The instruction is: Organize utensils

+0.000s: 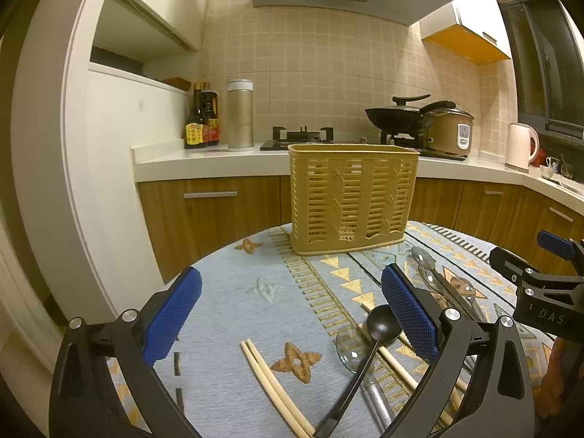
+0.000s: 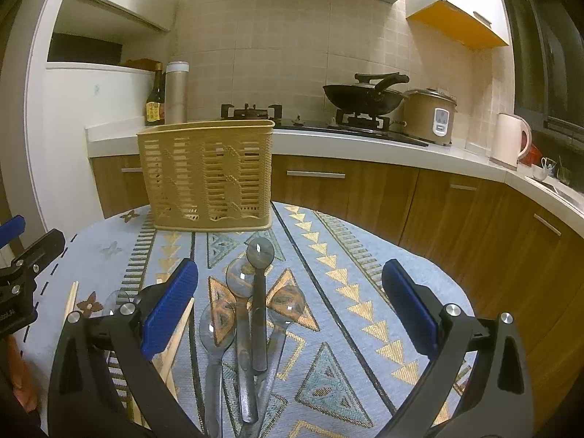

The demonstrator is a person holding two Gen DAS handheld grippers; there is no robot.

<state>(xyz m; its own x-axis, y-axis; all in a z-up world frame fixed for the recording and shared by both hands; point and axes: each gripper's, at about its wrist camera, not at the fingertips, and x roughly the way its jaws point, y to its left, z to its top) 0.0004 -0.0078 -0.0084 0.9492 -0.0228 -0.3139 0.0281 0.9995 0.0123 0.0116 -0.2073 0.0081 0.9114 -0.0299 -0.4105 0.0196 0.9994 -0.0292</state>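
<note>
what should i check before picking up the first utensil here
1. Left hand-held gripper open and holding nothing: ok.
2. Right hand-held gripper open and holding nothing: ok.
3. Basket upright on the tablecloth: ok.
4. Basket holds no utensils yet: cannot tell, its inside is mostly hidden.
5. Black spoon free to lift: not ok, it lies across chopsticks.
6. Clear spoons separated: not ok, they overlap.

We see a matt slotted plastic basket on a woven patterned tablecloth, pale wooden chopsticks, clear glossy plastic spoons, and a matt black spoon.
</note>
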